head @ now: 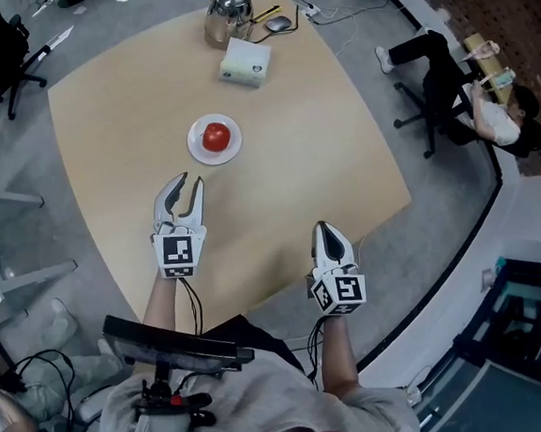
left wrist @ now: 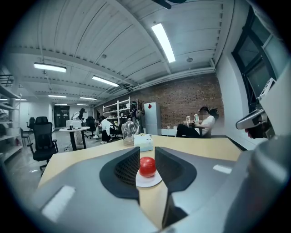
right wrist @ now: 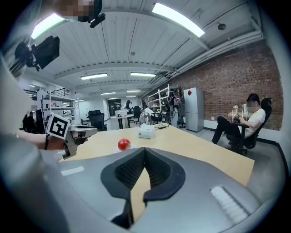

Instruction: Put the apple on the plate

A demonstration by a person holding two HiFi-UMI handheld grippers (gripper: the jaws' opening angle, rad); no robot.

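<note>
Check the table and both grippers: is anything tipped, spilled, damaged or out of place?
Nothing stands out. The apple sits on the white plate, which lies flat on the table. The kettle and white box stand upright at the far edge. The left gripper, jaws apart, and the right gripper, jaws together, hold nothing.

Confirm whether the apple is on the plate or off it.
On it: the apple rests in the middle of the white plate, with the left gripper apart from it.
</note>
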